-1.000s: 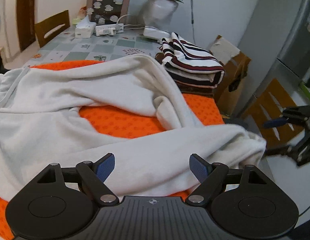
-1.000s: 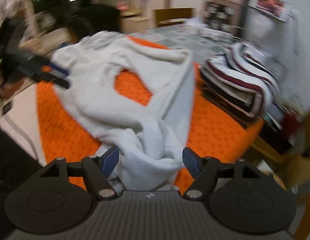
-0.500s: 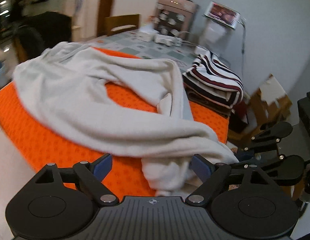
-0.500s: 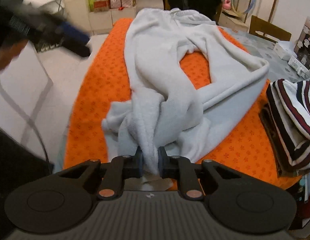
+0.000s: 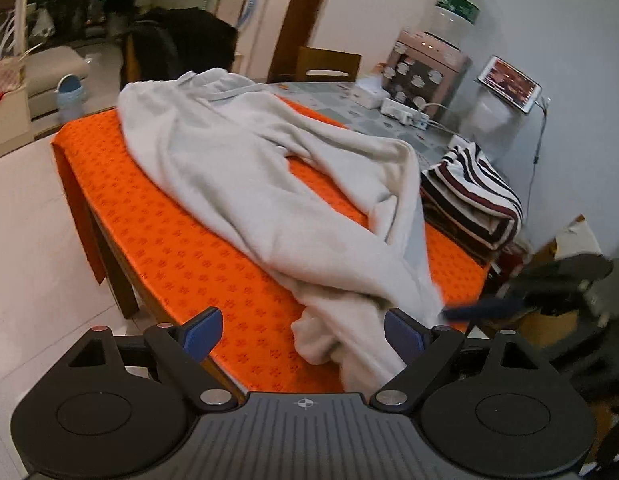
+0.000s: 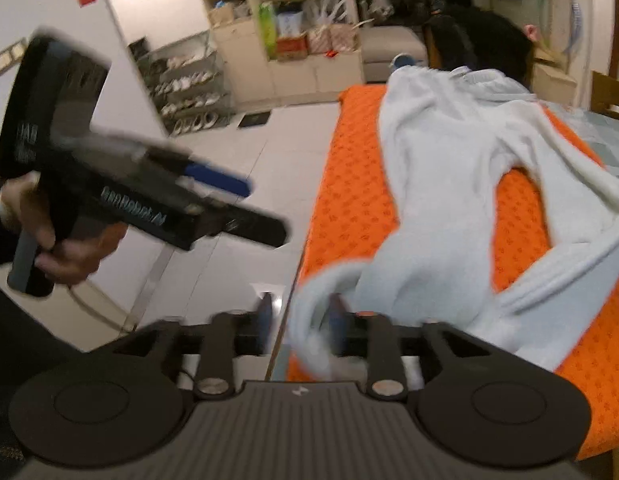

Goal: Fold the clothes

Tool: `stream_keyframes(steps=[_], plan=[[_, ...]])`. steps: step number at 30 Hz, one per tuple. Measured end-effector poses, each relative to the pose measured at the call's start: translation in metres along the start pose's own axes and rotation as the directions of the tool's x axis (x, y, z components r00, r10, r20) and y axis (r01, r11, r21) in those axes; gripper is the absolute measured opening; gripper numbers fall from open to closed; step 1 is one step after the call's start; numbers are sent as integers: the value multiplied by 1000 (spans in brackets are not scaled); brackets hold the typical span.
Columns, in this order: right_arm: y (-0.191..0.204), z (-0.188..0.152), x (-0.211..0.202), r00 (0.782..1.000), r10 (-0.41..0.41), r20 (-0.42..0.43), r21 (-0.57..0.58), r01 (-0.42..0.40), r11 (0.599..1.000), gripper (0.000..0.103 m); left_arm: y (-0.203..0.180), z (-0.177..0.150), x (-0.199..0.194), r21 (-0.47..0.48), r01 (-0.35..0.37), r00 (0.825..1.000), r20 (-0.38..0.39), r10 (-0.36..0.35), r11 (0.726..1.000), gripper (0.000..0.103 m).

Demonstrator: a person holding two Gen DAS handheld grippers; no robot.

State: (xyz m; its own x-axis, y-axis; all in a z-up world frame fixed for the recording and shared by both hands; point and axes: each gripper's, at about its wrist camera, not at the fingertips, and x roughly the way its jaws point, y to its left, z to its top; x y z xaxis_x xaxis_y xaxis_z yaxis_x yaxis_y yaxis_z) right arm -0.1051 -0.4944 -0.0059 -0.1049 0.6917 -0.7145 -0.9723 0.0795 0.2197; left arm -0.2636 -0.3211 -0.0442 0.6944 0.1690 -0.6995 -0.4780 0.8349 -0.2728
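Note:
White fleece trousers [image 5: 269, 184] lie spread on the orange cloth-covered table [image 5: 169, 248], waistband far, leg ends bunched at the near corner. They also show in the right wrist view [image 6: 449, 184]. My left gripper [image 5: 303, 330] is open and empty, just short of the bunched leg end [image 5: 329, 344]. My right gripper [image 6: 299, 320] has its jaws partly apart with the leg cuff [image 6: 309, 320] between them, blurred by motion. The left gripper also shows in the right wrist view [image 6: 229, 200], held in a hand beside the table.
A folded striped garment [image 5: 473, 196] sits on the table's far right. Behind it are a water dispenser [image 5: 429, 68], power strip [image 5: 405, 112] and a tablet on a stand [image 5: 509, 84]. A wooden chair [image 5: 329, 64] stands at the far side. Tiled floor [image 6: 213, 152] lies left.
Both grippers swung round toward the table's near corner. The right gripper, shut on the leg cuff half a second ago, now has its jaws wider apart. The left stayed open.

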Motion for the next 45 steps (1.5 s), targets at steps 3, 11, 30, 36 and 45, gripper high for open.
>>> stream_keyframes(steps=[3, 11, 30, 36, 45], plan=[[-15, 2, -17, 998, -46, 43, 48, 44, 998, 54, -1, -2, 1, -5, -9, 1000, -12, 8, 1000, 89], [-121, -32, -33, 956, -290, 37, 309, 265, 913, 60, -39, -8, 32, -23, 51, 997, -49, -52, 998, 94], [-201, -86, 65, 968, -189, -168, 377, 240, 894, 66, -59, -36, 59, -213, -358, 934, -103, 343, 909, 21], [-173, -81, 79, 973, -195, -125, 389, 229, 892, 12, -46, -20, 35, -179, -330, 944, -64, 324, 927, 21], [-171, -62, -43, 938, -347, -19, 351, 331, 876, 9, -71, -19, 42, -102, -209, 977, -73, 202, 973, 21]])
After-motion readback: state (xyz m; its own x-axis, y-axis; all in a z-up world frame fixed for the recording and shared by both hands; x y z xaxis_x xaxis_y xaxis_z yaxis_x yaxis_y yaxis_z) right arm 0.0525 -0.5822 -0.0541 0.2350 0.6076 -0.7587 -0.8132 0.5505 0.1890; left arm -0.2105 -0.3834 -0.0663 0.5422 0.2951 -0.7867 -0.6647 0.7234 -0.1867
